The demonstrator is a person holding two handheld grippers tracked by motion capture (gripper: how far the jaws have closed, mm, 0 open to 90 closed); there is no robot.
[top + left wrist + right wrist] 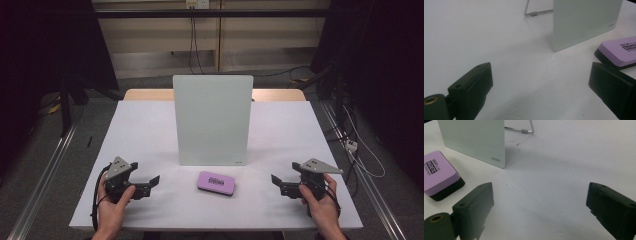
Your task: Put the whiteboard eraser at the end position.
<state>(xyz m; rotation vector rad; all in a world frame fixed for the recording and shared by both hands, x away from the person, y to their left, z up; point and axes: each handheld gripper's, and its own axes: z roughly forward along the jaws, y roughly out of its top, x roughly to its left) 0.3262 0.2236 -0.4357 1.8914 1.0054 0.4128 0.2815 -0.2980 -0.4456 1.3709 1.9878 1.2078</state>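
Purple eraser [216,182] lies flat just before the propped whiteboard [212,120], between your grippers. Left gripper [154,181] and right gripper [276,180] gape wide, empty, both aimed inward toward it.

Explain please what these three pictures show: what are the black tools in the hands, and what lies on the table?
A person holds a two-jaw hand tool in each hand: the left gripper and the right gripper. Both are open and hold nothing. The high view looks down from above; the other two views come from cameras riding on each gripper, looking along its black jaws. On the white table stands an upright pale-green whiteboard on a wire stand. Before it lies a purple rectangular eraser with a black base.
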